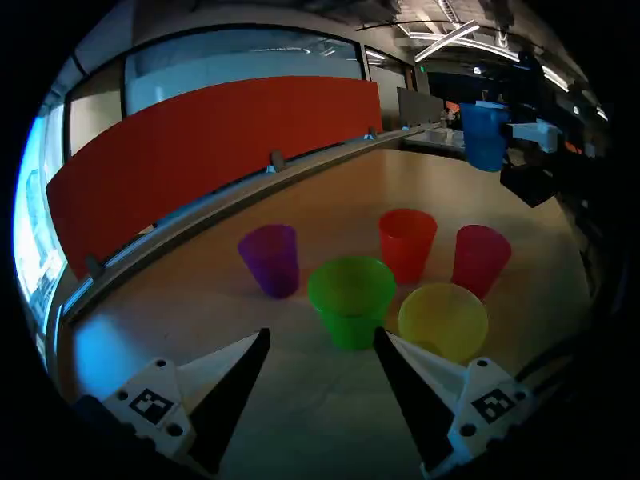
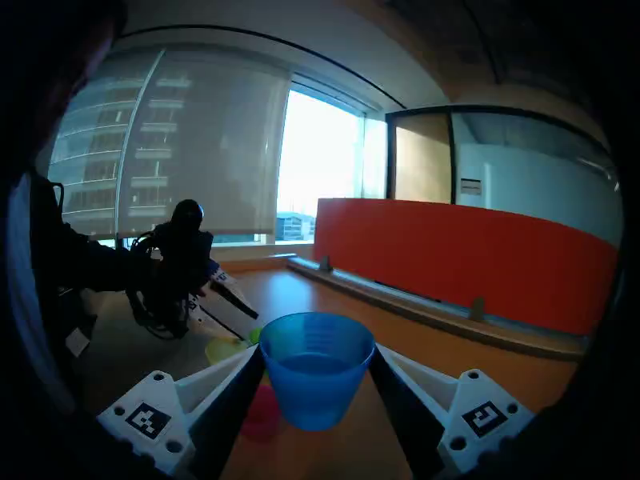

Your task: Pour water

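R gripper (image 2: 316, 354) clamps blue cup (image 2: 317, 388), upright

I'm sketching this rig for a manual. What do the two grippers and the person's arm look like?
The left gripper and the right gripper look alike. Each has two white, wedge-shaped fingers with black inner faces that taper to points. Every finger carries a square black-and-white marker and small dark screw holes. In the right gripper view, the person's arm wears a dark sleeve.
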